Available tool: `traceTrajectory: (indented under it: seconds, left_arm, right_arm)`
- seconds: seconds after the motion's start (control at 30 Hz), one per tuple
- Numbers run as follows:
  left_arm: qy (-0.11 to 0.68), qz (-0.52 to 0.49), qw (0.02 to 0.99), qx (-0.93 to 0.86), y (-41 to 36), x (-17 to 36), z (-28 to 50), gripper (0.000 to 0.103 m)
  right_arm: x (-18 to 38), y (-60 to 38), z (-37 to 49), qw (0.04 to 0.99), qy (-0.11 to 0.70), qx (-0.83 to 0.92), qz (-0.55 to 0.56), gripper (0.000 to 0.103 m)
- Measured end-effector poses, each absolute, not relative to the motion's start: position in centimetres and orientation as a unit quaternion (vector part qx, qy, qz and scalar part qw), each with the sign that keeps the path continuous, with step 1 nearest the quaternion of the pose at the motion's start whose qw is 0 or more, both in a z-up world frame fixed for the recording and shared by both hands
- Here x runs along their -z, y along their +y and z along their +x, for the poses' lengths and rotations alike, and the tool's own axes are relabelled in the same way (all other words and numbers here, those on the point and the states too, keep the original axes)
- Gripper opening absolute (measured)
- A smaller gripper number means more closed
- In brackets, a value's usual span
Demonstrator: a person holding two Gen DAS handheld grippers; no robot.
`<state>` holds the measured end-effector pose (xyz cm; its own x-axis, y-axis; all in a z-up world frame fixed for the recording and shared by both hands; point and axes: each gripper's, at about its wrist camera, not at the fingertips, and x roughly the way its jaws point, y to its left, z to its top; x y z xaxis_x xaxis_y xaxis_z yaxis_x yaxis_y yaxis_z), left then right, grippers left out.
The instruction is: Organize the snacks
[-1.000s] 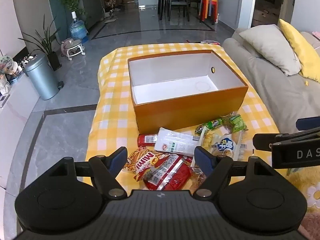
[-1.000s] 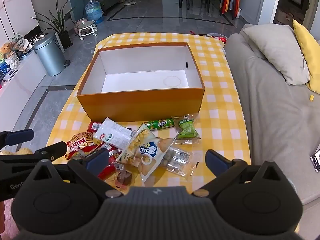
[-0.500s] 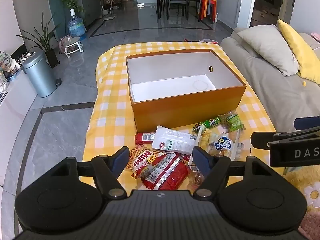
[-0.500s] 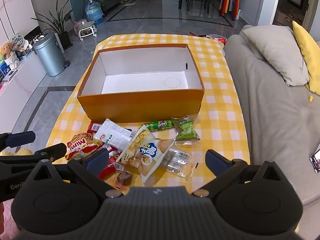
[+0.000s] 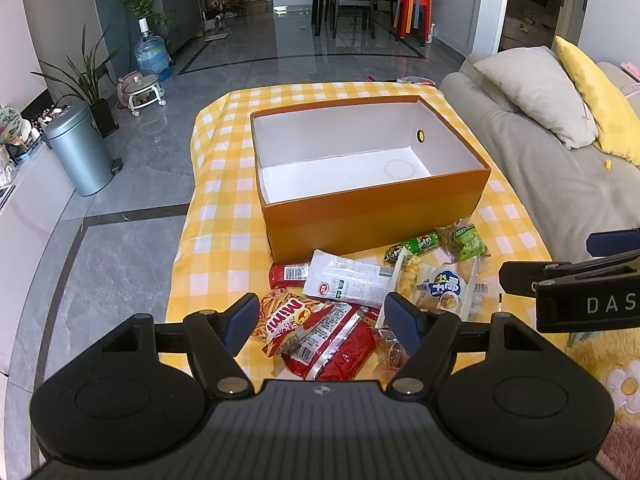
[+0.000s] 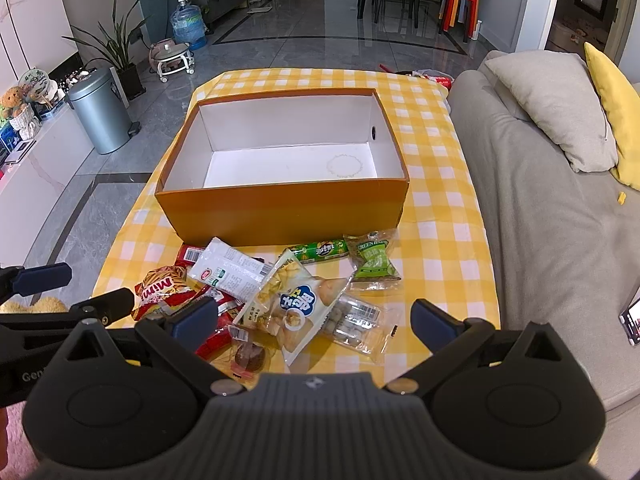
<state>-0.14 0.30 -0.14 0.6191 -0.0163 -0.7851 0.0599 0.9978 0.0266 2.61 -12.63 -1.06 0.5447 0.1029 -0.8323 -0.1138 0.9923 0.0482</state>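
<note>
An empty orange box (image 5: 376, 208) (image 6: 280, 210) with a white inside stands on the yellow checked table (image 5: 224, 216). Several snack packs lie in front of it: a white pack (image 5: 348, 282) (image 6: 226, 270), a red Mimi pack (image 5: 286, 318) (image 6: 160, 288), a red wrapper (image 5: 336, 340), a green roll (image 6: 320, 250), a green bean pack (image 6: 374, 260) and a clear bag with a blue label (image 5: 446, 286) (image 6: 300, 304). My left gripper (image 5: 322, 316) is open and empty above the red packs. My right gripper (image 6: 314, 320) is open and empty above the clear bag.
A grey sofa (image 6: 552, 200) with grey and yellow cushions runs along the table's right side. A metal bin (image 5: 78, 152) and plants stand on the floor at left. A dining table with chairs stands far back. A phone (image 6: 632, 318) lies on the sofa.
Both grippers have drawn back and up a little, so the box and snacks look slightly farther off. Nothing has been taken hold of.
</note>
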Motion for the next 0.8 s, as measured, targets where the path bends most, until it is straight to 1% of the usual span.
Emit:
traceTrajectory:
  seconds: [0.8]
  left_arm:
    - [0.439, 0.028, 0.898, 0.023, 0.22, 0.56, -0.48, 0.084]
  right_arm:
    - [1.23, -12.64, 2.78, 0.879, 0.473, -0.061, -0.005, 0.099]
